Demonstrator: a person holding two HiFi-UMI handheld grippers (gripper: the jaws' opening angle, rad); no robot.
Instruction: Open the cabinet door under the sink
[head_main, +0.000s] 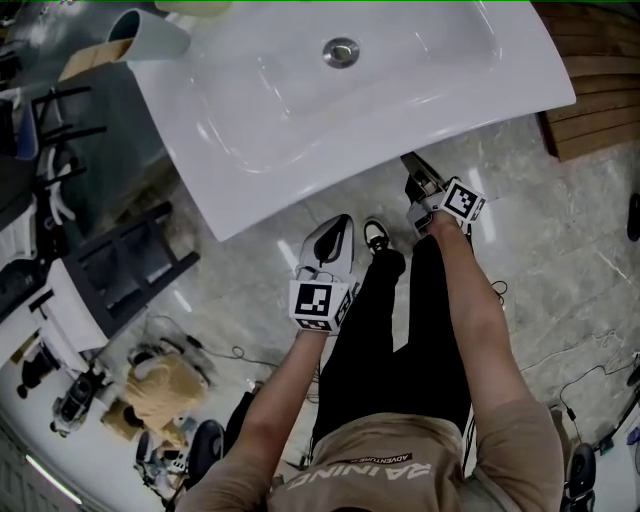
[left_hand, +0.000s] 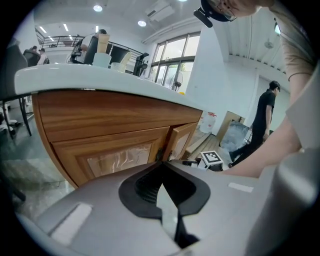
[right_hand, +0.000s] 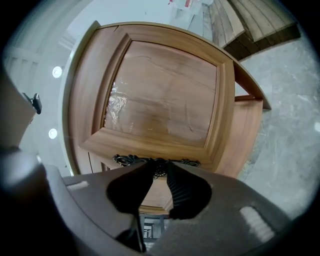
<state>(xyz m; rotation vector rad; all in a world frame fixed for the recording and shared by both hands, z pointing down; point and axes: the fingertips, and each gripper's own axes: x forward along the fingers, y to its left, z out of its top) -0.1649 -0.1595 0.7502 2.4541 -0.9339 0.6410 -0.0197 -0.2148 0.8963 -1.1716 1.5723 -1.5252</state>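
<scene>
Landmark: white ceramic sink basin (head_main: 420, 90), seen from above, metal drain (head_main: 341, 52) near its back edge.

Right gripper (right_hand: 159, 167): held nearly level and reaching in just under the basin's front rim (head_main: 415, 172). In the right gripper view its jaws are part-way closed. The ribbed pads sit on either side of the centre boss of a dark ornate metal handle (right_hand: 129, 160) and appear to press on it. The handle's scrollwork sticks out to both sides of the jaws.

Task thing: the handle is mounted on the frame of a wooden cabinet door (right_hand: 165, 95) with a raised panel, directly below the basin. In the left gripper view this door (left_hand: 184, 141) sits at an angle to the neighbouring wooden door with plastic film on its panel (left_hand: 117, 159), so it looks slightly ajar. The room shows past its free edge between the right jaws.

Left gripper (left_hand: 161, 165): in front of the basin's rim (head_main: 338, 225), tilted downward and well apart from the cabinet. Its jaw tips meet and nothing is between them.

Below and in front of the basin: pale marbled floor (head_main: 540, 230), the person's legs in dark trousers (head_main: 400, 340).
</scene>
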